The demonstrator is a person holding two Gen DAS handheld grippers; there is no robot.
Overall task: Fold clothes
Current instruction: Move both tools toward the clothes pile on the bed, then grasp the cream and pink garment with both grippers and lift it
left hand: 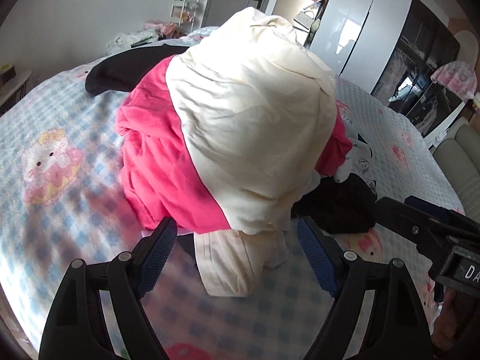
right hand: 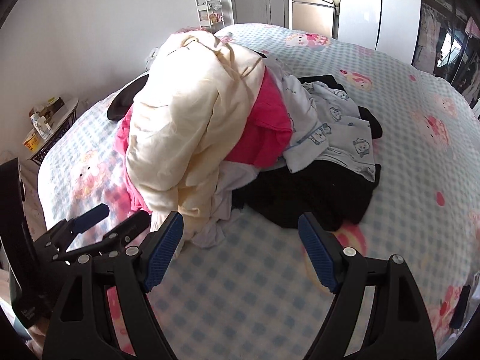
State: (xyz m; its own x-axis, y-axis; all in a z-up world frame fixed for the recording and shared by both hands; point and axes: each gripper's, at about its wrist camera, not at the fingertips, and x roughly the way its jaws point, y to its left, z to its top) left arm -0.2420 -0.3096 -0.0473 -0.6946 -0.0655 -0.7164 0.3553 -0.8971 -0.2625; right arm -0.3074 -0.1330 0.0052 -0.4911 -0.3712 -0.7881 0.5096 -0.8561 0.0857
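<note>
Your left gripper (left hand: 237,237) is spread wide with nothing between its blue pads (left hand: 159,258), its tips flanking the lower end of the cream garment (left hand: 249,126) at the centre of the frame. That garment tops a heap with a pink garment (left hand: 162,174) and black clothing (right hand: 312,192) on the checked bedspread (right hand: 240,294). Your right gripper (right hand: 240,228) is equally wide and empty, low in the frame, just short of the pile.

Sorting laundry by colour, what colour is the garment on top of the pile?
Cream garment, clearest in the left wrist view.
</note>
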